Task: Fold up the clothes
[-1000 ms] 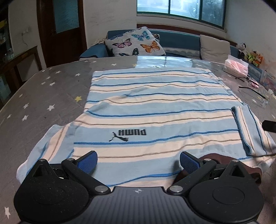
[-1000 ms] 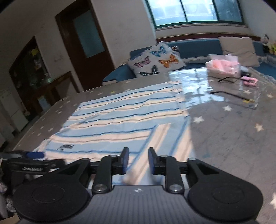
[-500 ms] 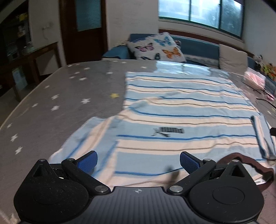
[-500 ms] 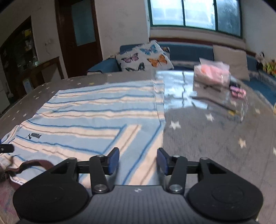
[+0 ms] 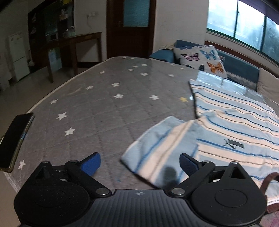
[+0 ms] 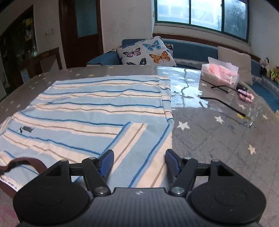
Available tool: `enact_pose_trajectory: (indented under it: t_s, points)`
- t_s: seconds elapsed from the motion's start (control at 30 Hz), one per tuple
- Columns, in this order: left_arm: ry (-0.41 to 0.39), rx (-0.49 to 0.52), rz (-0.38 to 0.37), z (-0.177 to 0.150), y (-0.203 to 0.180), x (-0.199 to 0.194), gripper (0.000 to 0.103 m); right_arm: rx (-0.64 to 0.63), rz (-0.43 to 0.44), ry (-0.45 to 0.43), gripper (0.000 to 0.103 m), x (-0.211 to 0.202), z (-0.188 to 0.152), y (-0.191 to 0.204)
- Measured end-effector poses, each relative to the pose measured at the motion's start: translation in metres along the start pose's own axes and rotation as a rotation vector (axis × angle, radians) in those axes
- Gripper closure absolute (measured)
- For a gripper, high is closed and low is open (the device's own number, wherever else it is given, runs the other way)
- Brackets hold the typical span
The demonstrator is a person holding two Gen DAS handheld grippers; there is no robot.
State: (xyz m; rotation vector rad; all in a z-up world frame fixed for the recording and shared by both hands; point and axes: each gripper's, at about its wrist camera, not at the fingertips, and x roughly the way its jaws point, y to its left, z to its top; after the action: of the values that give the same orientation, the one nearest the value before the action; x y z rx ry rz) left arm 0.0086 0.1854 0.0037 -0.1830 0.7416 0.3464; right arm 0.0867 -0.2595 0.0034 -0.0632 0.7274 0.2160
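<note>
Both tools wide, nothing held: my left tool [image 5: 139,161] lined up on unfolded sleeve [image 5: 157,148], right tool [image 6: 139,163] over folded one [image 6: 139,148].

dim interior; daylight enters by the window [image 6: 200,14] at 12 o'clock, casting glare on the surface [image 6: 183,90]; fisheye bending at edges, slight motion blur.

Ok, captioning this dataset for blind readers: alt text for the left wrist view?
An open left gripper hovers over the unfolded sleeve of a blue-and-cream striped shirt spread on a grey star-patterned table. A dark phone lies at the table's left edge.
</note>
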Motion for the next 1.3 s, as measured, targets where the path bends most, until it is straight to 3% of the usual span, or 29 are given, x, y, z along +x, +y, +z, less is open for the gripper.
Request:
enact_pose_trajectory:
  t_s: [0.23, 0.37, 0.57, 0.87, 0.97, 1.17, 1.3]
  points:
    - [0.033, -0.012, -0.023, -0.001, 0.007, 0.013, 0.025, -0.076, 0.079, -0.021, 0.028, -0.014, 0.01, 0.033]
    - [0.023, 0.012, -0.019, -0.001, 0.007, 0.013, 0.037, -0.16, 0.167, -0.017, 0.02, -0.018, 0.015, 0.069]
    - [0.01, 0.021, -0.021, 0.0, 0.012, 0.014, 0.055, -0.311, 0.281, -0.011, 0.02, -0.016, 0.016, 0.132]
    - [0.0, 0.02, -0.038, 0.001, 0.016, 0.016, 0.06, -0.458, 0.331, 0.022, 0.02, 0.002, 0.005, 0.198]
    - [-0.005, 0.025, -0.029, 0.004, 0.018, 0.017, 0.067, -0.499, 0.359, 0.041, 0.02, -0.003, -0.005, 0.204]
    - [-0.006, 0.01, -0.025, 0.005, 0.023, 0.02, 0.068, -0.569, 0.413, 0.058, 0.02, -0.019, -0.014, 0.209]
    - [-0.001, -0.007, -0.027, 0.003, 0.027, 0.015, 0.068, -0.507, 0.396, 0.028, 0.02, -0.012, 0.004, 0.21]
